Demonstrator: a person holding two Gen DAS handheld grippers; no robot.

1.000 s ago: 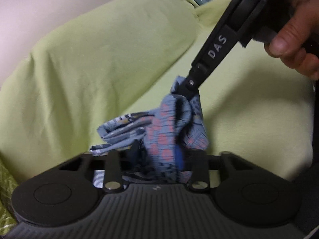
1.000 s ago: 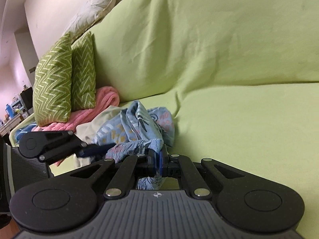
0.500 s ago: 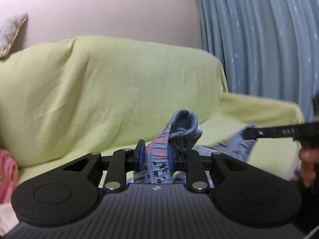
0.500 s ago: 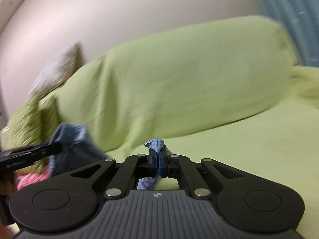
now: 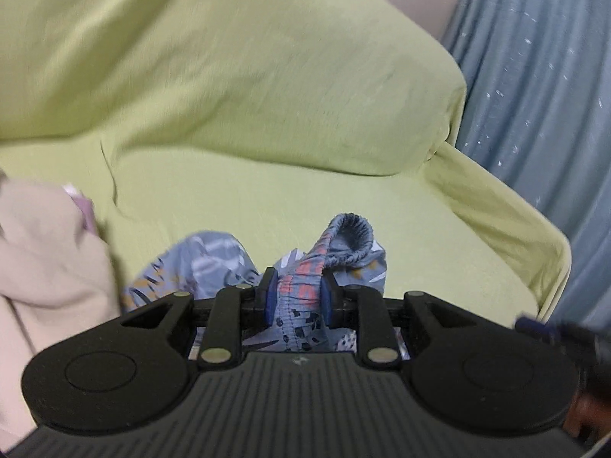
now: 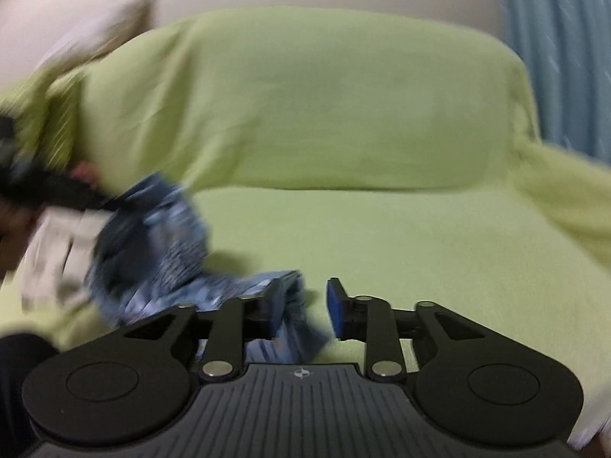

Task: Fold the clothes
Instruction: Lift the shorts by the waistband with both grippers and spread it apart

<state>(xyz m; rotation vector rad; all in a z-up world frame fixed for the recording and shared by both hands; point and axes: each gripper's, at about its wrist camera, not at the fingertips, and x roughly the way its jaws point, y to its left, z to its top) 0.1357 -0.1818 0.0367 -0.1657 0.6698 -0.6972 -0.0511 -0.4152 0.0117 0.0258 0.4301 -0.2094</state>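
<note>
On sofa (image 5: 290,198): green cover
Left hand-held gripper (image 5: 297,299): clamped on patterned shorts (image 5: 301,294)
Right hand-held gripper (image 6: 305,305): fingers apart, shorts at 9 o'clock
Beige garment (image 5: 46,252): 9 o'clock

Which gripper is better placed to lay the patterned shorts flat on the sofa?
Left. The left gripper is shut on the patterned shorts at the elastic waistband, above the green sofa. The right gripper is open, with cloth only against one finger.
</note>
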